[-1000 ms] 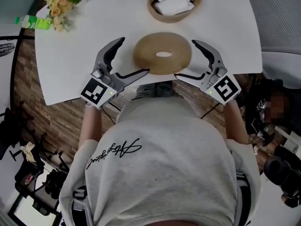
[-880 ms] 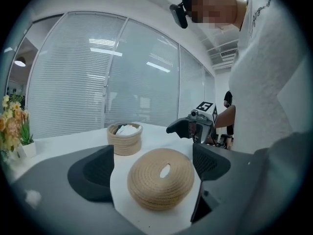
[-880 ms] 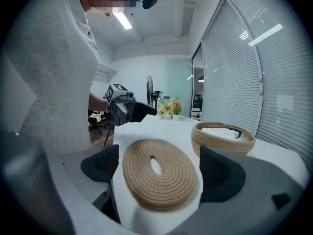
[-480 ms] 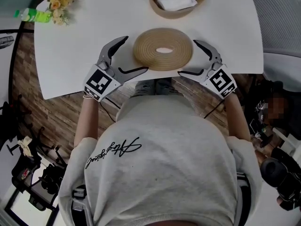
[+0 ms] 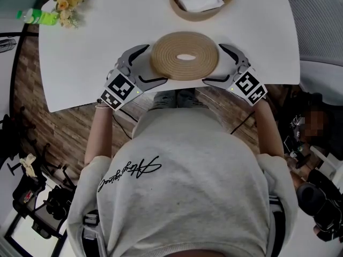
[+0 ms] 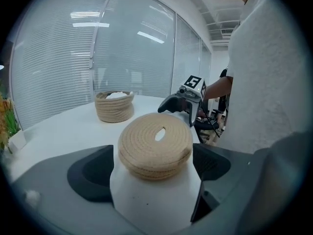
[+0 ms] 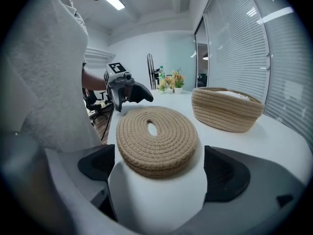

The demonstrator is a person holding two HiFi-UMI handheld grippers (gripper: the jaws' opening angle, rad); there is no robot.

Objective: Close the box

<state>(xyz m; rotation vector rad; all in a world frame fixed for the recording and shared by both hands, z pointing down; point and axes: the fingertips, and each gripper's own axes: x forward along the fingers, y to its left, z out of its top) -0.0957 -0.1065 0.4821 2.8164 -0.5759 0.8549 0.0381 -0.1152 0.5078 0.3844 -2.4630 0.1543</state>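
The woven rope lid (image 5: 185, 55) lies flat on the white table (image 5: 86, 63), just in front of the person, with its small oval hole facing up. It is not yet on the box, so by my reading the closing has got only as far as the pick-up. The box, a round rope basket (image 5: 199, 20) with white contents (image 5: 199, 1) inside, stands beyond the lid, still open, with bare table between the two. I judge that the tools flank the lid because a wide, limp coil like this would sag from a single pinch, so it is to be taken from both sides at once and carried level. The left gripper (image 5: 155, 63) sits at the lid's left edge with its jaws spread wide. In the left gripper view the lid's near rim lies in the gap between the dark pads (image 6: 95, 173), pressed by neither, so nothing is gripped. The right gripper (image 5: 213, 63) mirrors it at the lid's right edge. Its jaws have just been opening and stand very wide, with the lid's rim between the pads but untouched, so it too holds nothing. Far off to the lid's left and beyond it, yellow flowers (image 5: 69, 1) and a green bottle (image 5: 37, 24) stand well away from the work.
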